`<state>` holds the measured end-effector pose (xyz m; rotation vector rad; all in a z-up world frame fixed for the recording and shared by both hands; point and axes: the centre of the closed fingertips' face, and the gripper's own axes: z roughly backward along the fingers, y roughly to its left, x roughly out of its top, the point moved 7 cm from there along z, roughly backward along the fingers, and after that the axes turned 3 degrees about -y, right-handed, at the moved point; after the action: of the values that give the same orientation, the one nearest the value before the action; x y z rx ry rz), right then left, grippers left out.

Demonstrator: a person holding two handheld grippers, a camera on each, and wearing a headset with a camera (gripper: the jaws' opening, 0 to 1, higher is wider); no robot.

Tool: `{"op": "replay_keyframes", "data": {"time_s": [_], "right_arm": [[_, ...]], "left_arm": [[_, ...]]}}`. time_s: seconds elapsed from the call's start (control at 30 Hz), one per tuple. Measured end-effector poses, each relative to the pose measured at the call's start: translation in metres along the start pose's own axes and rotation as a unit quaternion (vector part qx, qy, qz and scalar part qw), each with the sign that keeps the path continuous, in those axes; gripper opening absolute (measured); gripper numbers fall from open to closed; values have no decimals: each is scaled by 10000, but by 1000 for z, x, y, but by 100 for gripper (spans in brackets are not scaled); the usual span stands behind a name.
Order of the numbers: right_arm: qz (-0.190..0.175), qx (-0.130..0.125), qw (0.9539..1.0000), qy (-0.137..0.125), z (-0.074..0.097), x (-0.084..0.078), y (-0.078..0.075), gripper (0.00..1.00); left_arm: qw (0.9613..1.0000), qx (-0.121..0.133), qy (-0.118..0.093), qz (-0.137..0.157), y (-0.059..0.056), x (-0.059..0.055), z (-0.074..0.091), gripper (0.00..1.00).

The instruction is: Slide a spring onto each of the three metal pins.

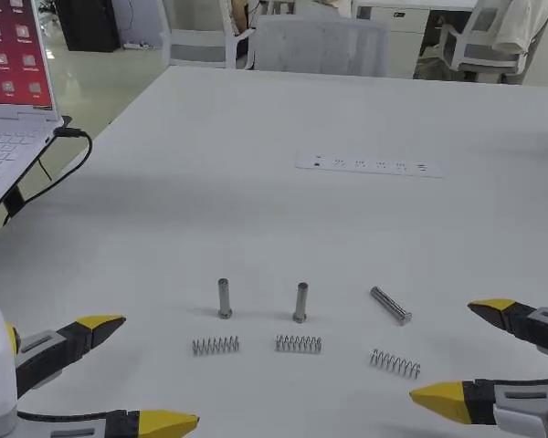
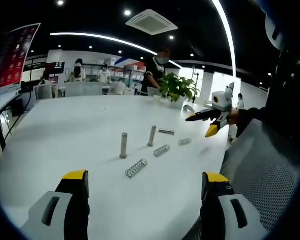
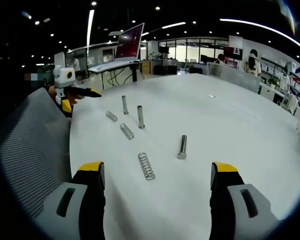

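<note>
Three springs [image 1: 299, 343] beside three pins [image 1: 300, 302], left tool [image 1: 155, 370] and right tool [image 1: 445, 350] both wide open, empty

Table [image 1: 256, 210] is a smooth matt white top with barely any glare. The pins [image 1: 224, 298] look like smooth bright metal with a soft shine, and the springs [image 1: 216, 346] are bare silvery wire. Left gripper [image 1: 155, 371] and right gripper [image 1: 445, 350] have matt yellow plastic-looking tips on grey and black plastic. The chair back [image 3: 30, 145] is grey woven mesh.
</note>
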<state>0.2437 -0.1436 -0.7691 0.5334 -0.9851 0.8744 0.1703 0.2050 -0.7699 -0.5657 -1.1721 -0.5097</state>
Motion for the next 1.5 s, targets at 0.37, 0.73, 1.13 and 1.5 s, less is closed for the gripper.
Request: {"op": "replay_keyframes", "data": {"time_s": [0.37,0.73,1.13,1.5], "right_arm": [[9,-11,10000,40,1,-1,0,88],[-9,-41,10000,64,2,-2,-1,87],[-41,-52,9999,78,2,-2,-1,87],[12,-48,9999,95,0,2,-5,86]], "left_arm": [[10000,-36,24,-6,-1,0,-1,90],[10000,-35,9,-1,-1,0,-1,91],[10000,-35,13,16,0,-1,-1,90],[10000,-19,-15,33,-1,-1,-1,90]]}}
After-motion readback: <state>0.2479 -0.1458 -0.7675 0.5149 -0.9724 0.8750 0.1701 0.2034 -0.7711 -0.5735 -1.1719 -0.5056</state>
